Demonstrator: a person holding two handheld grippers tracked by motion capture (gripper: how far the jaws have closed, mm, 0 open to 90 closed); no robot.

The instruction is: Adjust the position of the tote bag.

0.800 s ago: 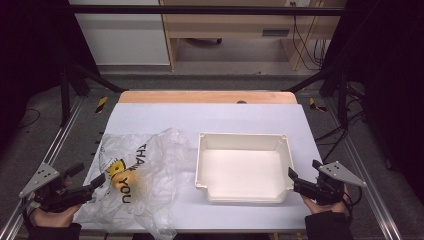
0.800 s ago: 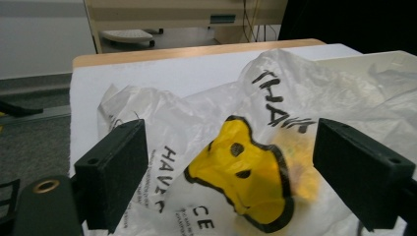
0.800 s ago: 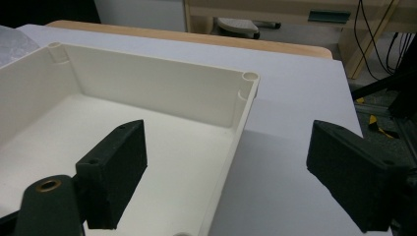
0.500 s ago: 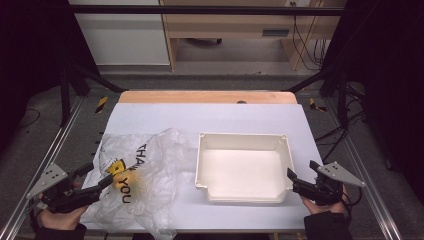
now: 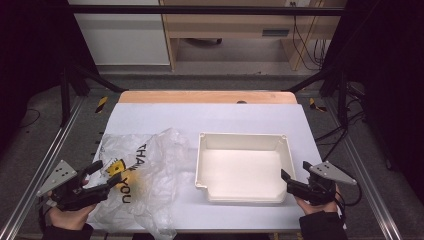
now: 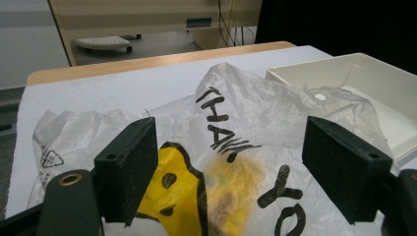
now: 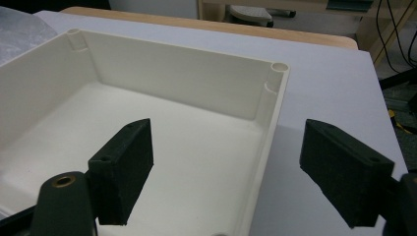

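On the white table (image 5: 150,120), the left gripper (image 5: 102,175), jaws apart, has neared the plastic bag (image 5: 150,175); right gripper (image 5: 290,182) stays spread.

One crinkled plastic bag (image 5: 145,175) on the table, one white tray (image 5: 243,167) beside it, and two grippers: left gripper (image 5: 106,176), right gripper (image 5: 286,181).

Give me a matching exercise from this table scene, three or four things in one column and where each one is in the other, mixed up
Things:
1. plastic bag
2. white tray
3. left claw
4. right claw

Places or states:
A. open, at the tray's near right corner
B. crumpled on the table's left half
C. open, at the bag's near left edge
D. empty, right of the bag

Pairs: 1-B, 2-D, 3-C, 4-A
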